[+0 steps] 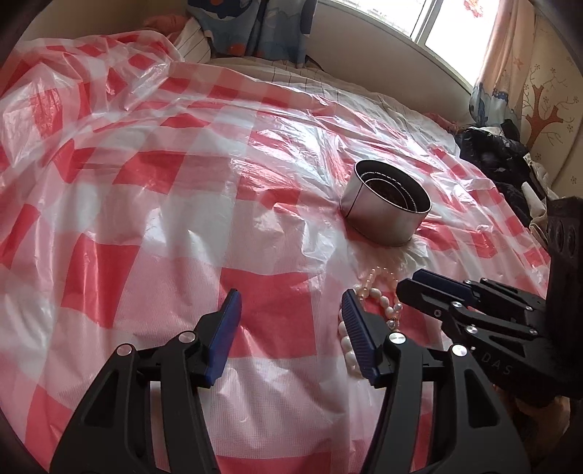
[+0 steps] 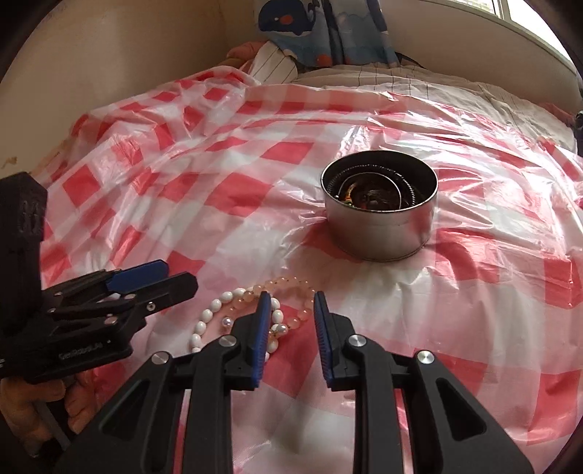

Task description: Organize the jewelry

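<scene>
A round metal tin point(image 1: 386, 204) point(image 2: 379, 211) stands on the checked sheet with dark jewelry inside. In front of it lie a white bead bracelet point(image 2: 207, 317) point(image 1: 386, 310) and a peach bead bracelet point(image 2: 291, 284) point(image 1: 379, 273), overlapping. My right gripper point(image 2: 291, 295) point(image 1: 410, 282) hovers over them, open by a narrow gap. A few peach beads show between its fingers, and the pads do not press them. My left gripper point(image 1: 290, 292) point(image 2: 178, 275) is open wide and empty. It sits just left of the white beads, which its right finger partly hides.
A red-and-white checked plastic sheet point(image 1: 182, 218) covers the bed, wrinkled and raised at the far left. A striped pillow point(image 2: 273, 69) and a patterned curtain point(image 2: 320, 32) are at the back. Dark clothing point(image 1: 503, 164) is piled at the right edge below the window.
</scene>
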The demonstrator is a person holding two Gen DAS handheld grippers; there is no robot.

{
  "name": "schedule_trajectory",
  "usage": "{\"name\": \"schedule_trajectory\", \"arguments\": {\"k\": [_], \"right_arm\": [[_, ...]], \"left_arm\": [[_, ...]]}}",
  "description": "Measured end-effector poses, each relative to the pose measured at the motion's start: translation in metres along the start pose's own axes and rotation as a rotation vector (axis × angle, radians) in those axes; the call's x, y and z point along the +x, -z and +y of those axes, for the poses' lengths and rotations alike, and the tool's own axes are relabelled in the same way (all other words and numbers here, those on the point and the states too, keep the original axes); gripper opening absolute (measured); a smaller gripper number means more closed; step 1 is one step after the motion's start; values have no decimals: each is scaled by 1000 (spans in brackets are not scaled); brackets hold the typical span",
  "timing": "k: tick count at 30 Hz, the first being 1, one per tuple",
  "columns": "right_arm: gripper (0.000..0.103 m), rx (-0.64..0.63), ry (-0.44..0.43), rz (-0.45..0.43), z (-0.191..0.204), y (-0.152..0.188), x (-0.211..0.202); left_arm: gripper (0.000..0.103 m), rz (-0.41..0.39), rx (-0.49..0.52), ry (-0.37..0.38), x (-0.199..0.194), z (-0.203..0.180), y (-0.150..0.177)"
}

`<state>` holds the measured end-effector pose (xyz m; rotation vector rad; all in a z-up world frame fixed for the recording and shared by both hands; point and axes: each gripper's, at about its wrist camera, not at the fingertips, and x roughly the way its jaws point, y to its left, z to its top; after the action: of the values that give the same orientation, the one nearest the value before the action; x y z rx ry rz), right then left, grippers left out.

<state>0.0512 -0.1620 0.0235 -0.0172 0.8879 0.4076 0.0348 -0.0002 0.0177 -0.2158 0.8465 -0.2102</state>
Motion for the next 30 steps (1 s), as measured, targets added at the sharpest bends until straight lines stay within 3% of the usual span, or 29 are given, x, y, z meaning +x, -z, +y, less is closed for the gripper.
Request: {"name": "schedule_trajectory", "arguments": {"k": [3,6,9,14,17,21,23,25,27,30], "right_arm": [[29,-7,82,47,-1,1,15],[30,-73,161,98,2,2,25],[47,-149,304,119,-3,9,14],[49,-53,396,139,-42,29,-21],[49,46,347,103,-62,35,-42],[49,175,179,25,-73,28,-53],[49,188,148,41,-72,26,-46],[49,178,144,71,-68,26,-37],[49,168,131,93,-63,28,-31],[49,139,88,113,-51,32,-23]], "left_arm": [[55,-5,63,-15,-2,-13,1],[55,37,172,-68,6,-32,5],[56,53,226,-100,8,-39,8],[57,21,256,-164,-3,-38,8],[57,-18,355,-143,-13,-54,9],[57,43,383,-109,8,-69,3],[54,119,408,-155,26,-71,5],[45,122,433,-186,24,-70,8],[43,119,443,-214,18,-63,12],[35,100,400,-236,2,-45,17]]}}
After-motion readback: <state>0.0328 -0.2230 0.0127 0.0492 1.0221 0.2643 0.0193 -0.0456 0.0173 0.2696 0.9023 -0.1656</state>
